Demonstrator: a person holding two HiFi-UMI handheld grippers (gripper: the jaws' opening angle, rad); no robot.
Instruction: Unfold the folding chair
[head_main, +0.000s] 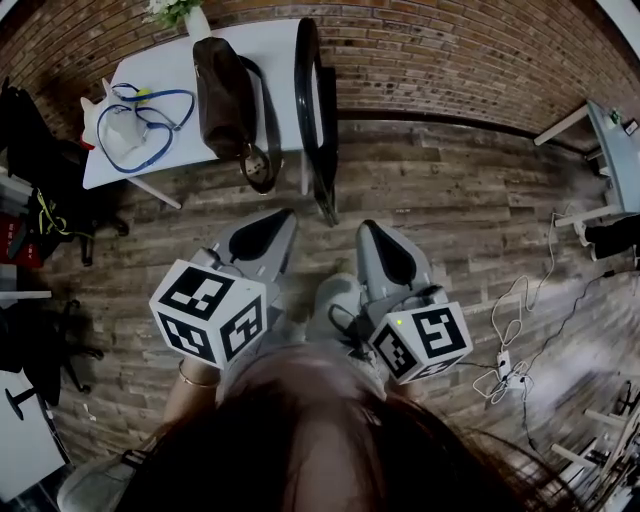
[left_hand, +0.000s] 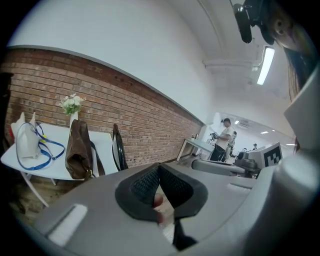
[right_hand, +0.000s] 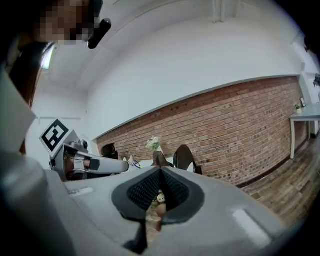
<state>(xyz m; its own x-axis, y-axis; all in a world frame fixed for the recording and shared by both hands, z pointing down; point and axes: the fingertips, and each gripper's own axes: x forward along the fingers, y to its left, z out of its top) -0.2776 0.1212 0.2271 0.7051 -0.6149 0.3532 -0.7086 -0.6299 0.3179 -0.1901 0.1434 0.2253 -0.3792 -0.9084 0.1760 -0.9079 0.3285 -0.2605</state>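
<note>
Cables (head_main: 505, 368) right of chair (head_main: 328, 172), head view only

head: steep down | gripper views: near-level, forward | shared: folding chair (head_main: 324, 160)

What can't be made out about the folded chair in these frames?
Chair hinge and seat: head view shows it edge-on from above.
Chair's legs: left gripper view, behind the left claw; right gripper view, behind the right claw.
Bag on the table: contents, no view looks inside.
</note>
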